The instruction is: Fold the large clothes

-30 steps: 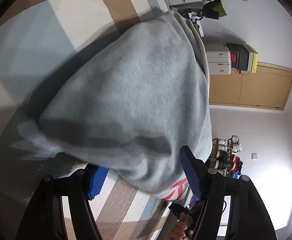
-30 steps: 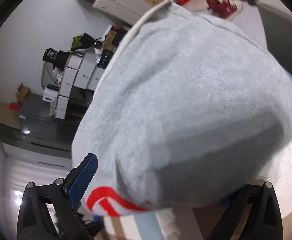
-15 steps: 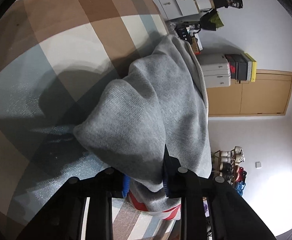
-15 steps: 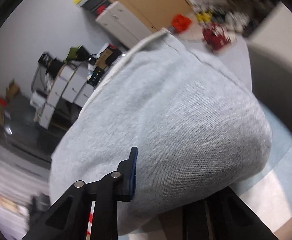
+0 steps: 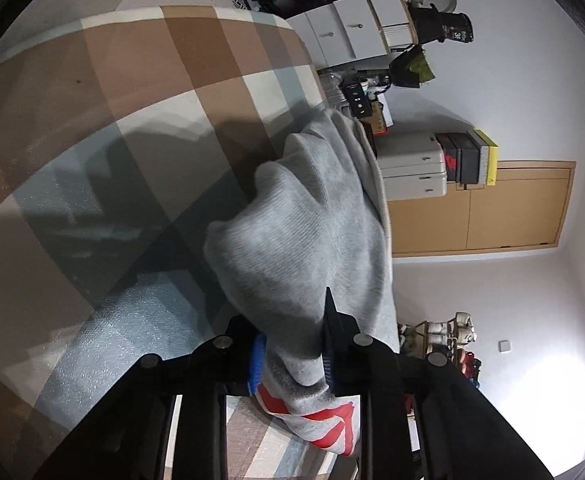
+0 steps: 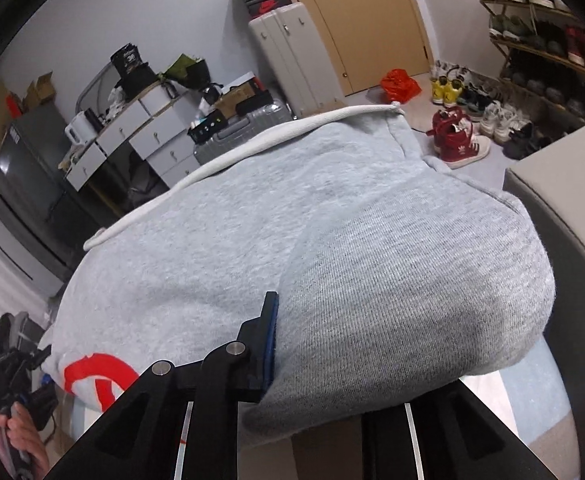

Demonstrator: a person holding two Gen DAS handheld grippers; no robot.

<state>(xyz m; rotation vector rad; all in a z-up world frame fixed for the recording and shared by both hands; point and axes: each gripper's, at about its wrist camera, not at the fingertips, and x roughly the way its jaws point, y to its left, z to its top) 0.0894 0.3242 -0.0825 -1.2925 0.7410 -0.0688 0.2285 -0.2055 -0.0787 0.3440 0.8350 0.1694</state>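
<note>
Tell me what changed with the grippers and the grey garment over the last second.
Both grippers have just closed on the grey fleece garment with red print: left gripper and right gripper stood open around it, now they pinch bunched folds and lift them. The brown, white and blue checked cover stayed as it was.

A white suitcase (image 6: 288, 56) stands beside a wooden door (image 6: 364, 20), shoes (image 6: 458, 138) scattered nearby.

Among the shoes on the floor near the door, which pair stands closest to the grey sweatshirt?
The red high-top pair, just past the grey sweatshirt. The yellow pair stands farther back, by the red bag.
</note>
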